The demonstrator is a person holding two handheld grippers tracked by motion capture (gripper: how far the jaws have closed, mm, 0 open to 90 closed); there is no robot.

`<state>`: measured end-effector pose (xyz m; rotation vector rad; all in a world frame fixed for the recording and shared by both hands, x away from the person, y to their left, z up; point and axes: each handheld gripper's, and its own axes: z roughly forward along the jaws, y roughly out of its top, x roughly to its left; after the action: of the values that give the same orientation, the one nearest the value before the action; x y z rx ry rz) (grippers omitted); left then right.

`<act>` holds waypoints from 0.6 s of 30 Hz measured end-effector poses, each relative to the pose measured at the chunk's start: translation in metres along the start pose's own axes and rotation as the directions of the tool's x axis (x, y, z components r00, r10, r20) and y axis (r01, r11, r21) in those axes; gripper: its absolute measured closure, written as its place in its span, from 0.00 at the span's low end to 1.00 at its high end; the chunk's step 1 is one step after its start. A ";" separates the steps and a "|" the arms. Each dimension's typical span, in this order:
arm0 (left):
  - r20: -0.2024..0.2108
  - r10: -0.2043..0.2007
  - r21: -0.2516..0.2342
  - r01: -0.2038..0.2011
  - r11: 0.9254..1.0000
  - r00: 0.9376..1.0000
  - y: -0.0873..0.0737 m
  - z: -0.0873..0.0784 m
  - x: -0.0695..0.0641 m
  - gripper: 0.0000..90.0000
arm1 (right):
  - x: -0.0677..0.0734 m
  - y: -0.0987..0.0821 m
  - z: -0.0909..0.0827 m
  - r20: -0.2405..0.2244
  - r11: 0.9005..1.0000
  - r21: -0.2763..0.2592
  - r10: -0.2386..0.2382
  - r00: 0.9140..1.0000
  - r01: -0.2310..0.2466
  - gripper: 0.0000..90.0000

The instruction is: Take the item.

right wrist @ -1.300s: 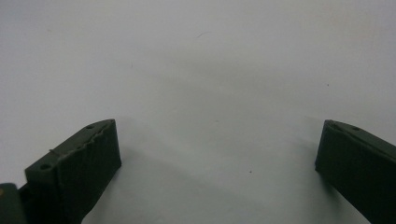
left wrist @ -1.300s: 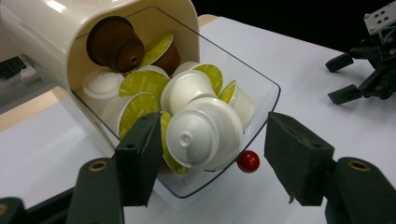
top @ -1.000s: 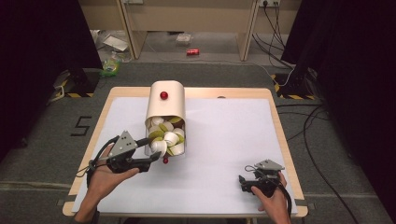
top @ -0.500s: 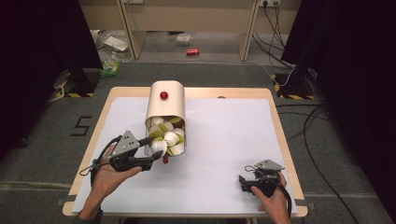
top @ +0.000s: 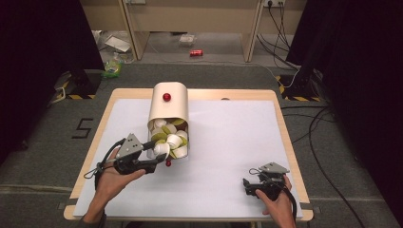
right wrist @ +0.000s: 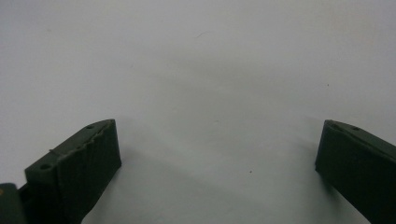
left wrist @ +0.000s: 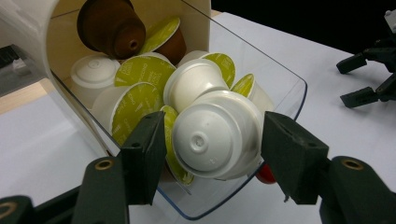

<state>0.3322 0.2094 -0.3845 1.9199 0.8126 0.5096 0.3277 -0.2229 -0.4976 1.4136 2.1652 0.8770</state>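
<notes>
A cream capsule holder (top: 168, 107) with a red knob (top: 167, 97) lies on the white table. Its clear drawer (left wrist: 285, 84) is pulled out toward me and holds several capsules, white, green-lidded and brown. My left gripper (left wrist: 212, 144) reaches into the drawer's front, its jaws on either side of a white capsule (left wrist: 217, 135). They have just been closing on it; the right pad is at its side and a thin gap shows at the left pad. In the high view the left gripper (top: 159, 154) sits at the drawer's left corner. My right gripper (top: 247, 183) rests open on the table (right wrist: 217, 154).
A small red thing (left wrist: 266, 173) lies under the drawer's front edge. The white sheet (top: 237, 137) stretches wide to the right of the holder. The right gripper (left wrist: 369, 74) lies far across the table in the left gripper view. Cables run over the floor beyond the table.
The left gripper's jaws have drawn in a little around the white capsule at the drawer's front. The right hand and its gripper have not moved.
</notes>
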 end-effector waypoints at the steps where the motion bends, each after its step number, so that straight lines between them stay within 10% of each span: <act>1: -0.005 0.001 0.000 -0.001 1.000 1.000 0.000 0.000 0.000 0.44 | 0.000 0.000 0.000 0.000 1.000 0.000 0.000 1.000 0.000 0.00; 18: 0.044 0.030 0.058 -0.033 0.998 0.999 0.013 0.008 -0.001 0.45 | 0.000 0.000 0.000 0.000 1.000 0.000 -0.003 1.000 0.003 0.00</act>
<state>0.3409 0.1993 -0.3769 1.9936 0.7777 0.4662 0.3280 -0.2230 -0.4976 1.4097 2.1665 0.8763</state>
